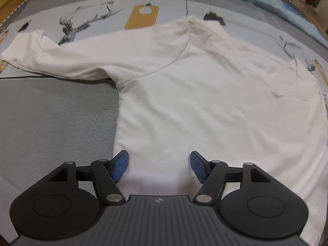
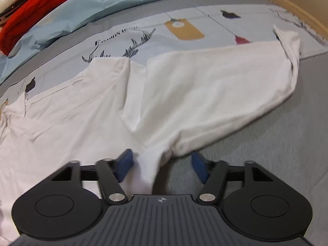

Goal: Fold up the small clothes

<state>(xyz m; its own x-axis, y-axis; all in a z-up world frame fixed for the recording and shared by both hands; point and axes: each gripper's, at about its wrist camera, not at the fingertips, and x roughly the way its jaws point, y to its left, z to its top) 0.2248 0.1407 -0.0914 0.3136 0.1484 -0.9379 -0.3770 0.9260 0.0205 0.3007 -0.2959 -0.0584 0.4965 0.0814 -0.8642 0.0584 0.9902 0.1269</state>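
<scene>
The shirt [image 1: 205,94] is laid flat on the bed [image 1: 57,112], partly on the grey cover and partly on the printed sheet [image 1: 114,20], so that both sides can be reached at once. The left gripper [image 1: 159,167] is held steeply down over the lower left part of the body, near the side edge. Its jaws are spread wide and nothing is pinched; the cloth is only lying under them. The right gripper [image 2: 162,167] is placed by the right armpit, where a raised fold of cloth is standing between the pads. The fold is close to the left pad [image 2: 124,168], but no squeeze is seen, so it is judged as not yet grasping. Probably the fold is the pick-up point for turning the sleeve [image 2: 221,78] in.

The shirt is white, thin, long-sleeved w/ raglan seams, approx. flat, few wrinkles. The right sleeve is spread outward, its cuff bent up.
</scene>
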